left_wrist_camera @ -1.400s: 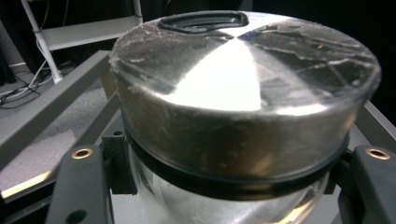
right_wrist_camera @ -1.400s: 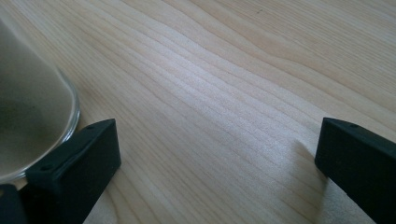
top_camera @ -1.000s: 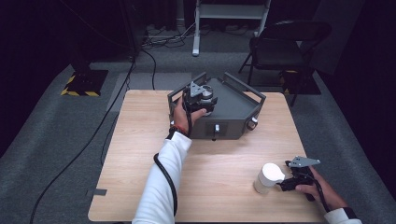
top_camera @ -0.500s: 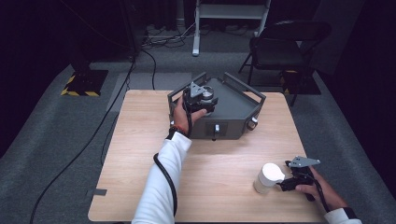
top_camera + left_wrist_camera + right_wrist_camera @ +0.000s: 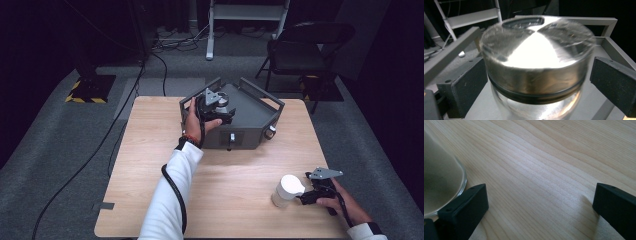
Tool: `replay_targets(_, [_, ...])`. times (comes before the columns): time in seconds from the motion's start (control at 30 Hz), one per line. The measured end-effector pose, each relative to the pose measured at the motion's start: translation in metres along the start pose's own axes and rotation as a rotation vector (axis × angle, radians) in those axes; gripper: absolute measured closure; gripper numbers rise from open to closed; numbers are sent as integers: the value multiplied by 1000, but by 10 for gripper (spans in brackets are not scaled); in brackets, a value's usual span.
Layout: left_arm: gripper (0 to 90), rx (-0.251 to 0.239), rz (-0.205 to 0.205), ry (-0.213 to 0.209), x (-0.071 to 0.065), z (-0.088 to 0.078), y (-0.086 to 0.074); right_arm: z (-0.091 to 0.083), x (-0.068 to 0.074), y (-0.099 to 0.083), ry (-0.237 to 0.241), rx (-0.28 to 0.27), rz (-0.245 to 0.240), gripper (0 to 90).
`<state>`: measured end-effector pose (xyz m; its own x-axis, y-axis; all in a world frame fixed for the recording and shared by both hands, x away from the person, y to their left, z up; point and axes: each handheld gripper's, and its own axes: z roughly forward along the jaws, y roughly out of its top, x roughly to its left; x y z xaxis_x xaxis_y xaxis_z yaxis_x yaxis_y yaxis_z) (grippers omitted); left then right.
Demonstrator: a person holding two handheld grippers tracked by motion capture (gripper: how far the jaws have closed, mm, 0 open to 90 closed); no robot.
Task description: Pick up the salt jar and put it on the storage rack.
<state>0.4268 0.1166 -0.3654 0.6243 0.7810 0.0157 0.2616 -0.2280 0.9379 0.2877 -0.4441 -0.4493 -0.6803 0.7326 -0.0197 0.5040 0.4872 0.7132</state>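
Jar (image 5: 536, 75) work sits on your wooden table (image 5: 150, 165), the biggest thing in front of you, with grey carpet, floor cables and a dark folding chair (image 5: 305, 50) beyond its far edge. Next in size is the grey metal tray (image 5: 250, 117) with raised rails, set at an angle on the far middle of the table; a small knob sticks out of its near face.

On that tray stands your glass jar with its brushed metal lid (image 5: 536, 47), near the tray's left corner. Your left gripper (image 5: 536, 82) is around it: the jaws have just been opening and now stand spread, one pad on each side of the lid. The right pad is plainly clear of the metal; the left pad (image 5: 466, 85) is so close to the lid's edge that you cannot tell if it touches. The tray's rails run close behind and beside the jar, hemming in that hand.

Smaller and nearer to you, a white cup-like container (image 5: 287, 190) stands on the bare wood at the near right. Your right gripper (image 5: 540, 207) is released too, jaws wide over plain wood, with the container's clear rim (image 5: 461, 182) just beside its left pad (image 5: 466, 205), outside the gap.
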Motion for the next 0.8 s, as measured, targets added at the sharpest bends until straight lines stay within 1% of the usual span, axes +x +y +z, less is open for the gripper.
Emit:
replay_targets(0.13, [5,15,36,1,-3,-5,8,0,0,0,0,0,0,0])
replay_targets(0.23, [5,21,57,12,-5,-9,11,0,0,0,0,0,0,0])
replay_targets(0.37, [5,30,73,-2,-4,-17,16,0,0,0,0,0,0,0])
replay_targets(0.43, [3,23,78,-1,-5,-22,17,0,0,0,0,0,0,0])
replay_targets(0.5, [4,15,71,-12,-3,-27,17,0,0,0,0,0,0,0])
replay_targets(0.6, [4,8,82,-20,-4,-34,19,0,0,0,0,0,0,0])
replay_targets(0.63, [4,11,88,-24,-5,-36,20,0,0,0,0,0,0,0])
replay_targets(0.73, [3,5,129,-14,-10,-44,22,0,0,0,0,0,0,0])
replay_targets(0.8, [2,-5,131,-17,-11,-49,22,0,0,0,0,0,0,0])
